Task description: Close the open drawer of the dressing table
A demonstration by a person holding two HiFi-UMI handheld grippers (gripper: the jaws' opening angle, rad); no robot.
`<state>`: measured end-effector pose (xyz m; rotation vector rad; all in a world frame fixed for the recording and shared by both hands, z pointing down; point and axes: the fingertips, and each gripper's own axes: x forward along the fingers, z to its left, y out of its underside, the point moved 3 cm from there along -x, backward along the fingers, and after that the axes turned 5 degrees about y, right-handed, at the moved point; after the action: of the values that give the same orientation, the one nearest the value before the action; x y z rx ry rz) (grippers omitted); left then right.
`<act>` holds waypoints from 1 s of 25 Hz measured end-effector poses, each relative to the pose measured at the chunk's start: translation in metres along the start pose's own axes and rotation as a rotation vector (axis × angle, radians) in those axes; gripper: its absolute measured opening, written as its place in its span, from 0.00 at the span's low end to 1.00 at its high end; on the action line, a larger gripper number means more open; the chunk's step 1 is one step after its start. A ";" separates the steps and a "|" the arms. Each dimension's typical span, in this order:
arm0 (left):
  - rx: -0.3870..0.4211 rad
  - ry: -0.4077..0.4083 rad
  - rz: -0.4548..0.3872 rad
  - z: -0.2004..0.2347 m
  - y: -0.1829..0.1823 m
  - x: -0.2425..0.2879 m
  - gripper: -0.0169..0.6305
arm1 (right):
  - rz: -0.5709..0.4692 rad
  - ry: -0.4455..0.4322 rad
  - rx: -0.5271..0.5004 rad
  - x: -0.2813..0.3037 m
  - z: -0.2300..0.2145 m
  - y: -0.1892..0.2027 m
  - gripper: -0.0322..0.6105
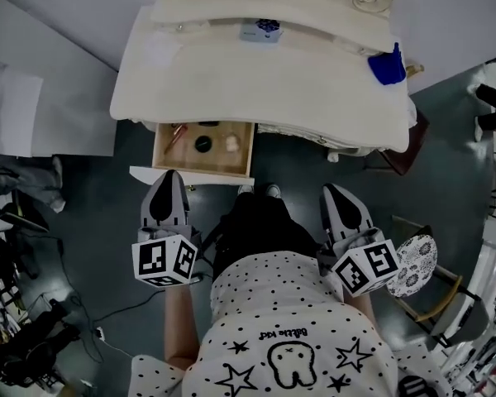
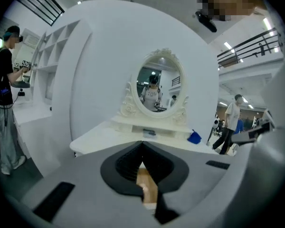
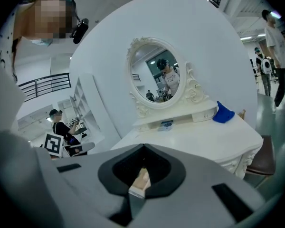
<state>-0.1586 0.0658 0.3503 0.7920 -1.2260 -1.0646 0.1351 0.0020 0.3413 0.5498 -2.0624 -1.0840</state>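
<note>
The white dressing table (image 1: 264, 81) stands ahead of me, its left drawer (image 1: 202, 149) pulled out. The wooden inside of the drawer holds a few small items, and its white front panel (image 1: 190, 174) faces me. My left gripper (image 1: 169, 176) is shut and empty, its tip just at the drawer front. In the left gripper view the jaws (image 2: 142, 144) meet, and the wood of the drawer (image 2: 147, 183) shows through the gap below them. My right gripper (image 1: 331, 191) is also shut and empty, hanging over the floor to the right of the drawer, below the table edge.
An oval mirror (image 2: 157, 87) rises at the back of the table. A blue cloth thing (image 1: 388, 64) and a small box (image 1: 261, 30) lie on top. A chair with a patterned cushion (image 1: 413, 265) stands at my right. Cables (image 1: 33, 337) clutter the floor at left. People (image 2: 230, 122) stand around the room.
</note>
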 end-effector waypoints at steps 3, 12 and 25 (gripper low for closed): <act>-0.045 -0.015 0.181 0.029 0.044 0.008 0.05 | 0.030 -0.004 0.017 0.010 0.003 0.004 0.06; -0.158 0.040 0.725 0.084 0.210 0.012 0.25 | 0.083 0.006 0.048 0.032 0.005 0.021 0.06; -0.087 0.046 0.901 0.102 0.293 0.061 0.31 | 0.117 0.055 0.063 0.045 0.009 0.031 0.06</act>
<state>-0.1976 0.1137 0.6606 0.1335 -1.2855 -0.3483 0.0984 -0.0058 0.3816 0.4781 -2.0594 -0.9295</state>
